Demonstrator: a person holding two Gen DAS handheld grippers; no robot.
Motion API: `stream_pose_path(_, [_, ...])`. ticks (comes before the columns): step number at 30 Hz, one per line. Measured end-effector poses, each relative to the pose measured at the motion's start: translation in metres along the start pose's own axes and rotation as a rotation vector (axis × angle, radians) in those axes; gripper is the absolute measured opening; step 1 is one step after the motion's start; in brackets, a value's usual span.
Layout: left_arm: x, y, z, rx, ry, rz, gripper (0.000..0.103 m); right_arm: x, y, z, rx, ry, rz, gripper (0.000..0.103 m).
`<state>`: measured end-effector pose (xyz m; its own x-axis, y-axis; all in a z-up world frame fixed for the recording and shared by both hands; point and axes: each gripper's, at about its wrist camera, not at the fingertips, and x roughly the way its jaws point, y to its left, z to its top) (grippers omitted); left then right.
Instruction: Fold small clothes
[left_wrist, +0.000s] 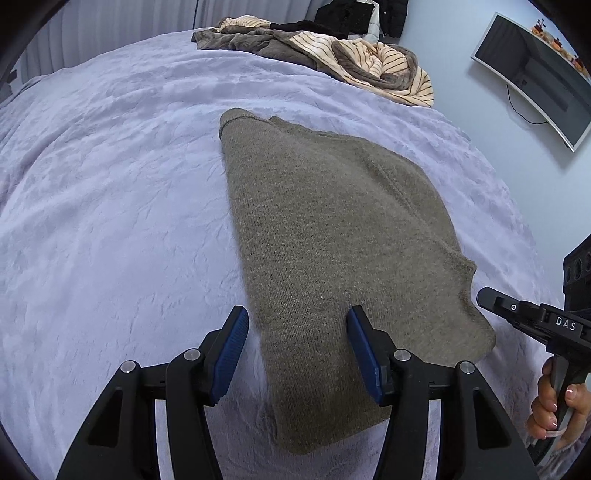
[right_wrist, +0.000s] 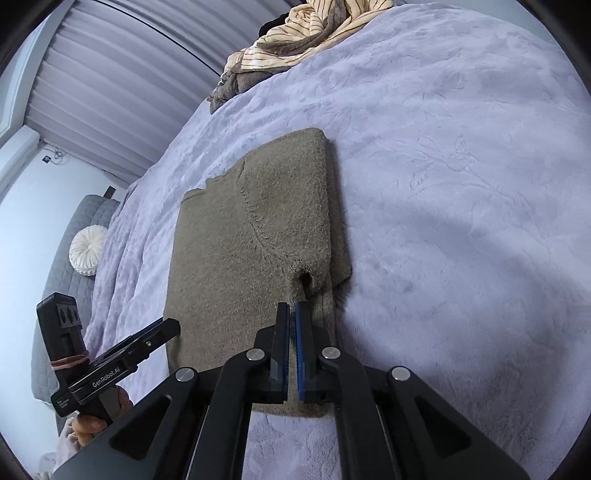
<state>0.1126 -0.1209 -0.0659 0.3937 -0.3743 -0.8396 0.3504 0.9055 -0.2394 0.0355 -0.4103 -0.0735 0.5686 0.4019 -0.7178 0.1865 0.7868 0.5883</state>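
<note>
Lavender bedspread (left_wrist: 110, 192): olive sweater (left_wrist: 332, 229) looks partly folded lengthwise, cross-fold left; left gripper (left_wrist: 297, 354) spread, right gripper (right_wrist: 292, 350) nearly together, apparently holding nothing.

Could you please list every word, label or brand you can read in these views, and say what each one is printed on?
"DAS": on the right gripper body, seen from the left wrist.
"GenRobot.AI": on the left gripper body, seen from the right wrist.
A small label below "GenRobot.AI" is too blurred to read.

Left gripper (left_wrist: 297, 323): black linkage arms, silver pivot screws, ribbed blue pads (left_wrist: 229, 356). Right gripper (right_wrist: 292, 325): same build. White "DAS", "GenRobot.AI" lettering on bodies. Right hand (left_wrist: 554, 404): bare skin, pale-polished nails (possibly French tips).
</note>
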Motion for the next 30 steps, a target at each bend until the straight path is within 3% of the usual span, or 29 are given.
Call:
stream_pose_path(9, [-0.005,-0.011,-0.001,0.052,0.006,0.059,0.057,0.0,-0.013,-0.004,0.05,0.026,0.028,0.003])
stream_pose_path(10, [-0.006,-0.011,-0.001,0.053,0.011,0.066,0.063,0.0,-0.014,-0.003,0.053,0.027,0.03,0.003])
stream_pose_path(11, [-0.006,-0.011,0.0,0.053,0.012,0.073,0.087,0.0,-0.015,-0.003,0.056,0.026,0.034,0.003])
stream_pose_path(13, [-0.013,-0.011,-0.001,0.052,-0.029,0.097,0.102,0.0,-0.015,-0.002,0.057,0.028,0.037,0.004])
stream_pose_path(26, [-0.009,-0.006,0.003,0.052,-0.021,0.139,0.102,-0.001,-0.013,0.003,0.032,0.022,0.018,0.004])
stream_pose_path(28, [-0.008,-0.004,0.003,0.05,-0.017,0.144,0.102,-0.002,-0.013,0.005,0.026,0.017,0.007,0.012])
stream_pose_path(29, [-0.007,-0.004,0.003,0.049,-0.015,0.143,0.102,-0.002,-0.013,0.006,0.028,0.014,0.003,0.035])
stream_pose_path(30, [-0.006,-0.002,0.003,0.044,-0.01,0.141,0.102,-0.002,-0.014,0.007,0.034,0.009,0.005,0.069])
